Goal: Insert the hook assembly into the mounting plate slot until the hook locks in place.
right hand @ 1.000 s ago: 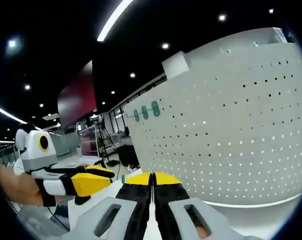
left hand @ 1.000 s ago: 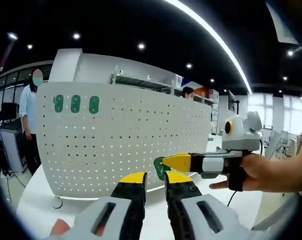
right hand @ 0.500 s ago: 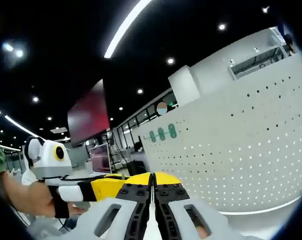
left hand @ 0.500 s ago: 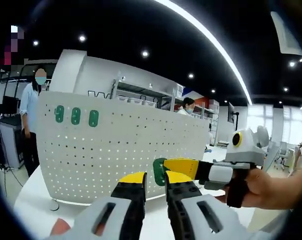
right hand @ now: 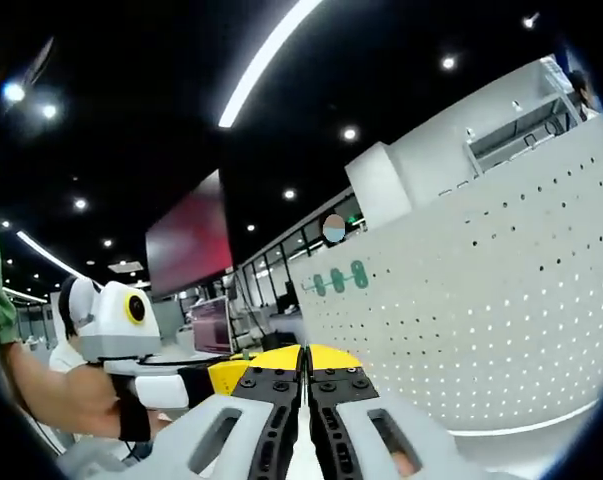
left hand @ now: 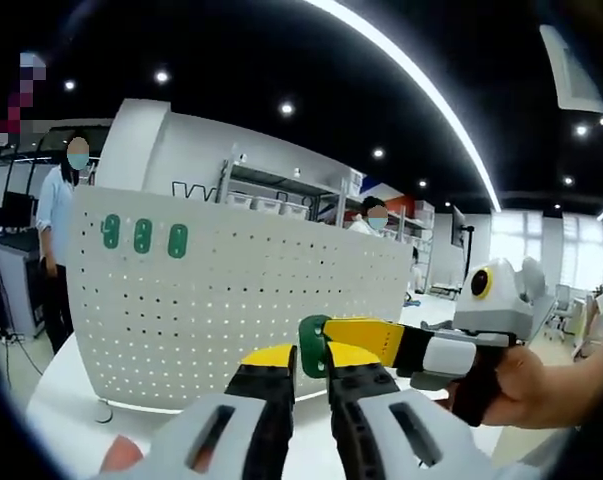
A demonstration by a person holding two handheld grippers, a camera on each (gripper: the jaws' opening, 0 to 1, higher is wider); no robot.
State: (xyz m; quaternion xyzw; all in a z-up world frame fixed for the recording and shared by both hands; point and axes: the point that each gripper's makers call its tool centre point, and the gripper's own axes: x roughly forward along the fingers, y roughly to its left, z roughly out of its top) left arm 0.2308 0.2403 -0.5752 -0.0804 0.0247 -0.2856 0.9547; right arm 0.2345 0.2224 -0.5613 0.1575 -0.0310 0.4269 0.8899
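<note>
The right claw [left hand: 331, 338], clamped on the green hook [left hand: 312, 345], has moved in over the narrowly parted left claw [left hand: 301, 358], short of the pegboard [left hand: 231, 290]: insertion pending

1. A person [left hand: 56, 210] in a light blue shirt stood left of the board.
2. Metal shelving [left hand: 281, 195] rose behind it.
3. A red screen [right hand: 186, 235] hung in the background.
4. Ceiling lights [left hand: 401, 75] glowed overhead.

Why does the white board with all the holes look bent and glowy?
In the left gripper view the round lens bows the board, and light shines through its holes as bright dots. In the right gripper view the board curves too, and the long ceiling light glares white against the dark ceiling.
</note>
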